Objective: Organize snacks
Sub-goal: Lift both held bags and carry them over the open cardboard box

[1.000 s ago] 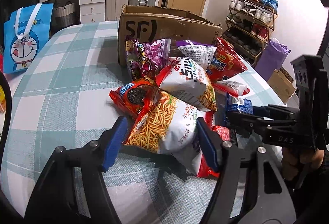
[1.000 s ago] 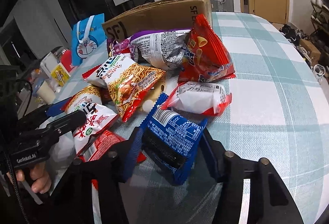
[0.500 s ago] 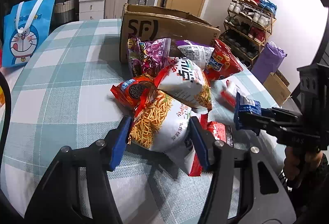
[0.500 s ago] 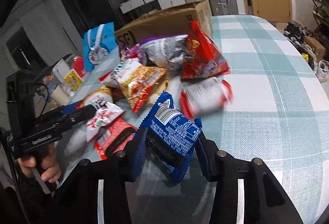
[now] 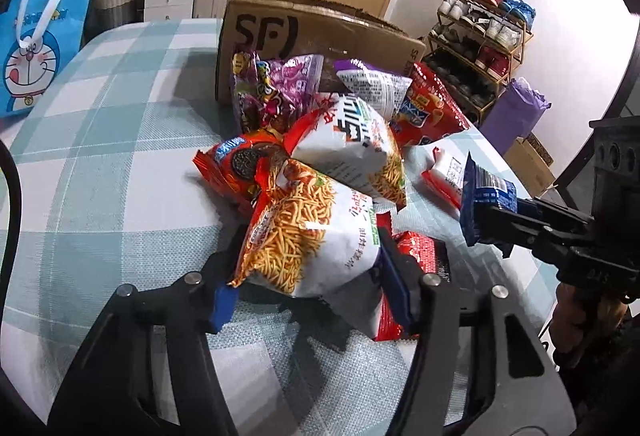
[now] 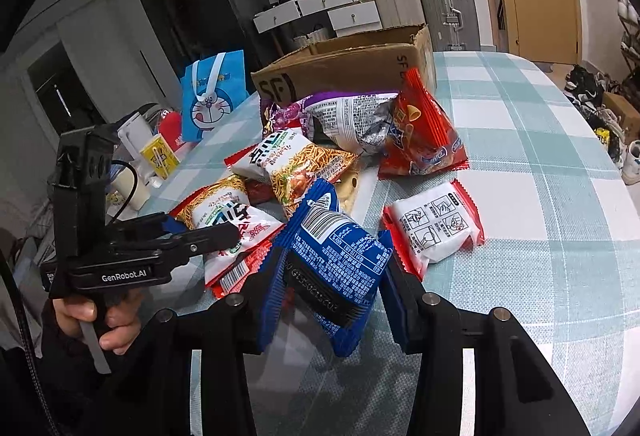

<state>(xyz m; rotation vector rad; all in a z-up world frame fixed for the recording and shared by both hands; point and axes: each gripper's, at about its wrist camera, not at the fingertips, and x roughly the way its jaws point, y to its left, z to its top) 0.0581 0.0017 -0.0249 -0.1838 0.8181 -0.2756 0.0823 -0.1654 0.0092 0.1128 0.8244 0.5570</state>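
Note:
A pile of snack packets lies on a checked tablecloth before an open SF cardboard box [image 5: 312, 36], which also shows in the right wrist view [image 6: 352, 68]. My left gripper [image 5: 308, 276] is shut on a white noodle-snack bag [image 5: 316, 240] and holds it raised off the cloth. It appears in the right wrist view [image 6: 200, 232] with the same bag [image 6: 228, 220]. My right gripper [image 6: 332, 288] is shut on a blue cookie packet [image 6: 340, 260] and holds it above the table. It also shows in the left wrist view [image 5: 480, 212] with the blue packet [image 5: 486, 192].
In the pile are a second noodle bag [image 5: 352, 148], a red Oreo packet [image 5: 236, 164], a purple candy bag [image 5: 276, 92], a red chips bag [image 6: 420, 132] and a white-red packet [image 6: 436, 228]. A blue Doraemon bag [image 5: 36, 48] stands at the left. The table edge is right.
Both grippers closed on their packets and lifted them: the left raised the noodle bag, the right raised the blue packet up and back. The white-red packet settled on the cloth.

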